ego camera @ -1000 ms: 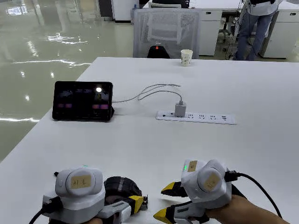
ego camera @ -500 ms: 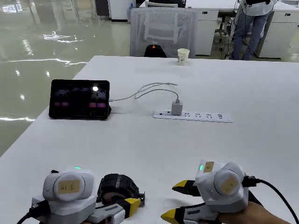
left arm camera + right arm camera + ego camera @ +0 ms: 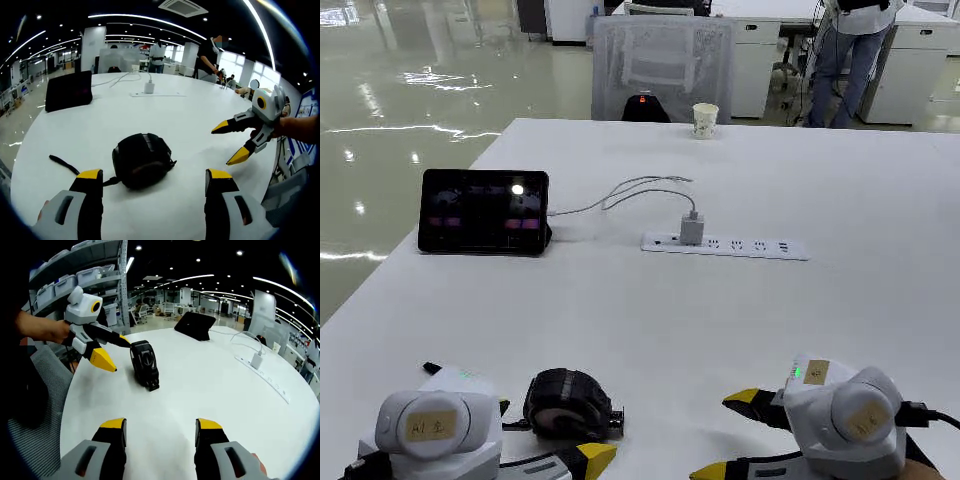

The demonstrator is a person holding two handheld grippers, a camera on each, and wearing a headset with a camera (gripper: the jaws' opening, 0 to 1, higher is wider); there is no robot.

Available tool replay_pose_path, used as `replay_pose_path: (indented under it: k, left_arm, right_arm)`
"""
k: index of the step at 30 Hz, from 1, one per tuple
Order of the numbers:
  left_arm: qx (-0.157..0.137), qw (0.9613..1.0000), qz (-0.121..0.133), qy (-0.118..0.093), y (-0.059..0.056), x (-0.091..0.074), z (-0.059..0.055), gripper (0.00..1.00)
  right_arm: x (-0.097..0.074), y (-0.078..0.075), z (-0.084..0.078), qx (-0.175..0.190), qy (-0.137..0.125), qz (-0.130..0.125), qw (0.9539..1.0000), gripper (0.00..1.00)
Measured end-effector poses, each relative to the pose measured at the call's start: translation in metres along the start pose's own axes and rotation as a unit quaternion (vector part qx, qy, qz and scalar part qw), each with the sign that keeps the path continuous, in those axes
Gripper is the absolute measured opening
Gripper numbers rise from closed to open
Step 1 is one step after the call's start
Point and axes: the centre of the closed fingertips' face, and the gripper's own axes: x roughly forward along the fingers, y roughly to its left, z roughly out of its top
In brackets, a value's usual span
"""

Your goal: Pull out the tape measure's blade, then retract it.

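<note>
Head view: black tape measure (image 3: 570, 404) resting on white desk (image 3: 650, 310); right gripper (image 3: 720, 435) off to its right, fingers apart. Left gripper view: left gripper (image 3: 154, 175) fingers spread wide, tape measure just ahead between them. Right gripper view: tape measure well ahead, beside left gripper.

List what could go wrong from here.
1. The left gripper is open, not yet gripping the rounded tape measure; clamping off-centre may squirt it sideways.
2. Its strap lies near one jaw and could get pinched.
3. The right gripper is open and apart from the tape measure; the small blade tip may slip free and snap back.
</note>
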Motion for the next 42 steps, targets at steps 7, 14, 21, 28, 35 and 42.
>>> replay_pose_path:
  k: [7,14,21,28,35,42]
  left_arm:
    - [0.019,0.9997,-0.012,-0.007,-0.002,-0.007,-0.004,0.85]
    - [0.04,0.9988,-0.024,-0.012,-0.006,-0.013,-0.008,0.9]
    - [0.047,0.9981,-0.035,-0.016,-0.01,-0.019,-0.009,0.93]
    - [0.06,0.997,-0.043,-0.024,-0.013,-0.025,-0.008,0.96]
    - [0.06,0.9965,-0.046,-0.035,-0.015,-0.03,-0.008,0.98]
    - [0.079,0.9947,-0.056,-0.035,-0.02,-0.035,-0.009,0.99]
  right_arm:
    - [-0.016,0.003,-0.004,0.016,-0.012,-0.025,0.9995,0.61]
    - [-0.03,0.008,-0.004,0.047,-0.039,-0.051,0.9968,0.69]
    - [-0.041,0.011,-0.009,0.071,-0.05,-0.072,0.9936,0.74]
    - [-0.052,0.009,-0.017,0.077,-0.051,-0.104,0.9903,0.79]
    - [-0.062,0.012,-0.018,0.078,-0.056,-0.113,0.9889,0.85]
    - [-0.07,0.015,-0.019,0.085,-0.068,-0.12,0.9868,0.9]
